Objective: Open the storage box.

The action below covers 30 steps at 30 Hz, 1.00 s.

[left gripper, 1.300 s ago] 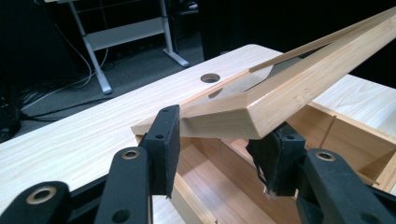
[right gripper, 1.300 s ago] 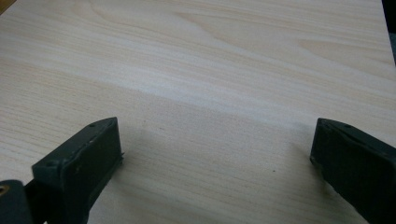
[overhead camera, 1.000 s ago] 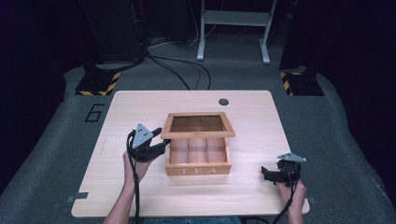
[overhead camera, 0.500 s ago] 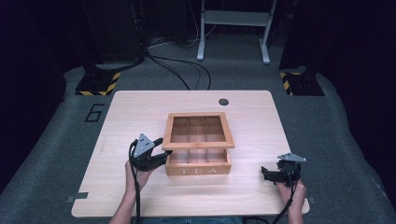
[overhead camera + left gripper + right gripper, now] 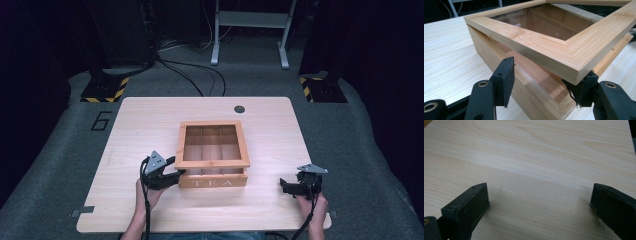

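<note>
While my left gripper (image 5: pixel 176 167) is sitting at the front left corner of the tea box (image 5: pixel 212 170), its jaws have just been opening and are standing apart around that corner, one under the lid (image 5: pixel 564 47), without pressing. The box is resting mid-table (image 5: pixel 140 125), lid slightly raised. My right gripper (image 5: pixel 286 186) is hovering wide open over bare wood, well apart.

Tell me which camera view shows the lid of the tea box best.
The left gripper view: the lid is close there, its corner raised off the box. The high view gives the whole lid, small. The right gripper view gives bare table.
</note>
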Motion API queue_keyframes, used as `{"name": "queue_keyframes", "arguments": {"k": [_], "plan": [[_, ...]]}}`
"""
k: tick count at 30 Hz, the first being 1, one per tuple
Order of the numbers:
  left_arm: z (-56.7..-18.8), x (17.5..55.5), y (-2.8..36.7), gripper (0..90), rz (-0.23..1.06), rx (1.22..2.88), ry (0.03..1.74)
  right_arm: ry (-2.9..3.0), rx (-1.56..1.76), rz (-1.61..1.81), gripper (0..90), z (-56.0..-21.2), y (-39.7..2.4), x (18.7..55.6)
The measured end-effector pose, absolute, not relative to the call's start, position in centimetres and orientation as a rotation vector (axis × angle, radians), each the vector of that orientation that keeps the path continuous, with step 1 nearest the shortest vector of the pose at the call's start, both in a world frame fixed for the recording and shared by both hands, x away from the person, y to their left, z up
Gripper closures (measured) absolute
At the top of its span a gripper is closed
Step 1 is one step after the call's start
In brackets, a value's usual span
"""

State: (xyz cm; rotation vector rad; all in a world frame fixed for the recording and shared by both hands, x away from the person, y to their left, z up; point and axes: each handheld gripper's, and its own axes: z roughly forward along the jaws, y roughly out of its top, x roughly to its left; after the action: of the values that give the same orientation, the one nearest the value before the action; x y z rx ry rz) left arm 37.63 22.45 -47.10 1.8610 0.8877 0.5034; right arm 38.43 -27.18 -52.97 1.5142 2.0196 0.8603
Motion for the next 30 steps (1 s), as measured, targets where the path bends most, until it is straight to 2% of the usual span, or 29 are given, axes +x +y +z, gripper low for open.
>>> {"name": "queue_keyframes", "arguments": {"k": [15, 24, 28, 30], "plan": [[-48.3, 37.7, 22.6, 37.9, 0.433, 1.86, 0.899, 2.019, 1.515, 0.861, 1.5, -53.0, -27.2, 38.4], [-48.2, 37.5, 22.6, 27.4, 0.37, 1.872, 0.886, 2.02, 1.514, 0.86, 1.5, -53.0, -27.2, 38.4], [-48.8, 37.2, 22.3, 21.6, 0.395, 1.962, 0.879, 2.02, 1.514, 0.86, 1.5, -53.0, -27.2, 38.4], [-49.5, 36.9, 22.3, 18.6, 0.388, 1.952, 0.89, 2.02, 1.514, 0.861, 1.6, -53.0, -27.2, 38.4]]}}
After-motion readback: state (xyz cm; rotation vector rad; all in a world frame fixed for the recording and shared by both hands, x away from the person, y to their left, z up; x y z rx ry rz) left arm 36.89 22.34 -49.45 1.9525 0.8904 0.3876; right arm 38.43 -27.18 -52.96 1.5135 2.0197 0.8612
